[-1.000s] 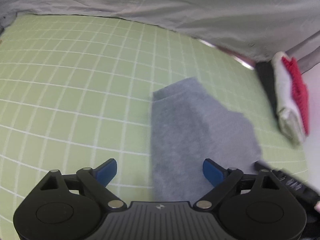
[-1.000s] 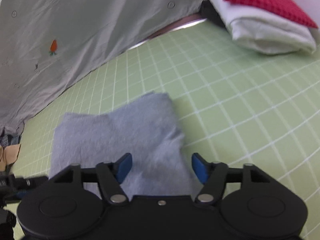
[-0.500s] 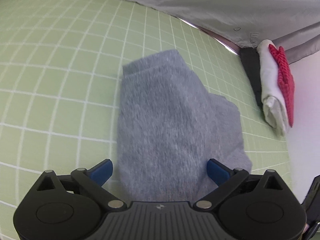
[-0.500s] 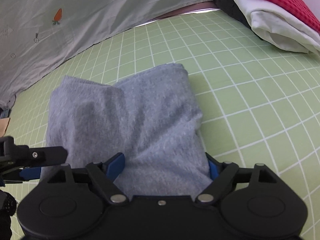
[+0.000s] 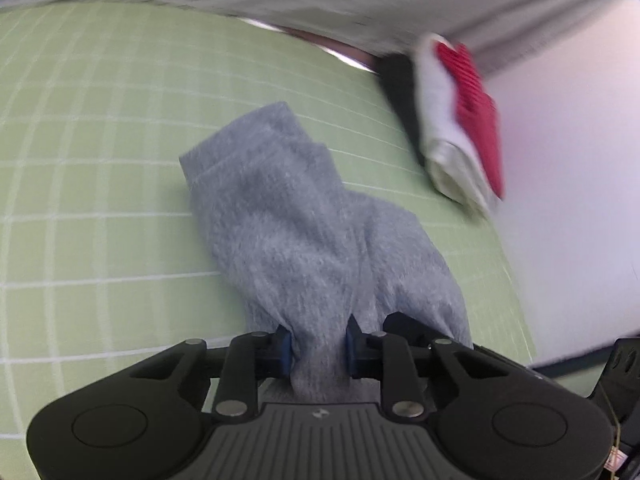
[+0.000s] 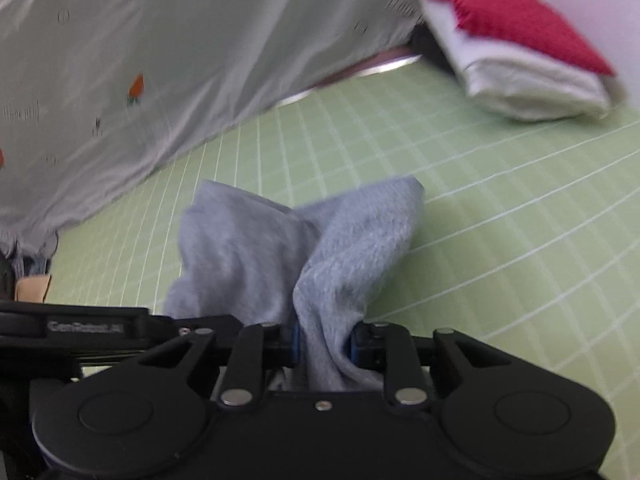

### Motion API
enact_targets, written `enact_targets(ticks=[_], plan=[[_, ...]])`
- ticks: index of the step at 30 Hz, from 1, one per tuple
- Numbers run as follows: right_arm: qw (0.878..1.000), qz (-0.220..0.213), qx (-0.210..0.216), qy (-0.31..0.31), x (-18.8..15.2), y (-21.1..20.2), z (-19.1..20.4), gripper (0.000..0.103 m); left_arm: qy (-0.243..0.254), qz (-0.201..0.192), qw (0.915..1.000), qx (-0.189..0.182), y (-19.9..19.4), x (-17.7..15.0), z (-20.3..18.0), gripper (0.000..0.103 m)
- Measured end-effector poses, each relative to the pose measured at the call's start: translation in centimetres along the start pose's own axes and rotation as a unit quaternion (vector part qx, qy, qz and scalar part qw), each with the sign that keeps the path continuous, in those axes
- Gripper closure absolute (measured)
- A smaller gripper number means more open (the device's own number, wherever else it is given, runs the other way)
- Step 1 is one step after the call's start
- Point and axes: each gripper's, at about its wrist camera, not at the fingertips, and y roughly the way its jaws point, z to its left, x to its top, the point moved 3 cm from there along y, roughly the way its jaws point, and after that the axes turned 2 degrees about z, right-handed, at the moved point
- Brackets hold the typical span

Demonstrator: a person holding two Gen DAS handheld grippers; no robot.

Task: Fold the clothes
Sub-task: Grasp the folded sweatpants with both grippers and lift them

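**Both grippers are pinching the near edge of the grey cloth**

I am holding the soft grey fleece garment (image 5: 308,236) with both grippers at once. My left gripper (image 5: 318,346) is squeezing a bunch of the cloth, with its jaws closed down tight on the fabric. My right gripper (image 6: 322,344) is doing the same thing, jaws pressed in on another bunch of the same near edge.

The garment is lying on the green table with white grid lines (image 5: 100,160). Its long way is running straight out from my jaws toward the far side of the table. The far end is resting flat, and the near end is rising up into my grips, so it is making a little tent.

Both grippers are sitting side by side on the near edge, and neither one looks closer than the other. I think the next move is to carry this edge forward over the far end.

A folded stack of white and red clothes (image 6: 516,44) is sitting well apart, off to the right. A pale grey sheet (image 6: 160,60) is hanging behind the table.
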Motion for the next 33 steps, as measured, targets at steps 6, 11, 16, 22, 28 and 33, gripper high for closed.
enact_targets(ticks=[6, 11, 16, 22, 28, 33], plan=[[0.997, -0.059, -0.011, 0.039, 2.9, -4.0, -4.7, 0.081, 0.053, -0.022, 0.9982, -0.019, 1.3, 2.3, -6.5, 0.077], [0.994, -0.106, -0.002, 0.025, 8.0, -6.6, -9.5, 0.081, 0.084, -0.065, 0.9938, -0.034, 3.0, 6.0, -13.3, 0.078], [0.985, -0.17, 0.014, 0.006, 15.9, -8.2, -13.8, 0.081, 0.115, -0.107, 0.9863, -0.049, 4.8, 9.6, -20.1, 0.078], [0.969, -0.247, 0.03, -0.006, 26.4, -9.3, -18.9, 0.081, 0.156, -0.169, 0.9709, -0.067, 7.5, 16.8, -28.9, 0.077], [0.974, -0.228, -0.022, 0.003, 34.9, -2.7, -24.4, 0.056, 0.139, -0.223, 0.9636, 0.052, 14.4, 23.2, -31.4, 0.035], [0.984, -0.141, -0.111, -0.017, 35.8, 4.8, -26.3, 0.035, 0.142, -0.183, 0.9633, 0.135, 18.6, 23.3, -28.7, 0.017]])
